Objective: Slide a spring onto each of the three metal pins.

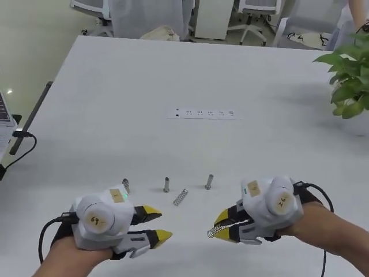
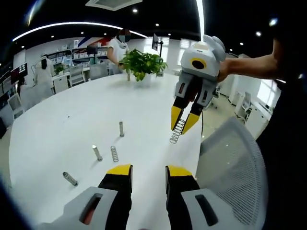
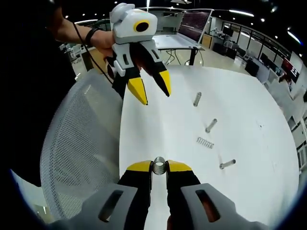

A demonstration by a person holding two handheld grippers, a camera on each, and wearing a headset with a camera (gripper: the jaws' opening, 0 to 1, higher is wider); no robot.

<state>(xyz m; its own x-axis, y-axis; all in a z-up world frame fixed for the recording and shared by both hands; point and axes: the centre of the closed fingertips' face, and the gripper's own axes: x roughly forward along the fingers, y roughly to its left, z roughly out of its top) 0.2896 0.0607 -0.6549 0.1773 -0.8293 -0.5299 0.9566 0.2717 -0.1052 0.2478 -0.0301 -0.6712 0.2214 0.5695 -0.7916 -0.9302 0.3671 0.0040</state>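
Note:
Three short metal pins stand in a row on the white table: a left pin (image 1: 125,186) with a spring coiled around it, a bare middle pin (image 1: 166,184) and a bare right pin (image 1: 209,182). A loose spring (image 1: 180,197) lies between the middle and right pins. My right gripper (image 1: 222,226) is shut on another spring (image 1: 215,231), seen end-on between its yellow tips (image 3: 159,166) and hanging from them in the left gripper view (image 2: 177,132). My left gripper (image 1: 157,225) is open and holds nothing, near the front edge just right of the left pin.
A flush socket panel (image 1: 204,113) sits mid-table. A potted plant (image 1: 349,81) stands at the far right. A black cable (image 1: 23,138) runs along the left edge. A mesh chair (image 2: 235,167) is by the table's near side.

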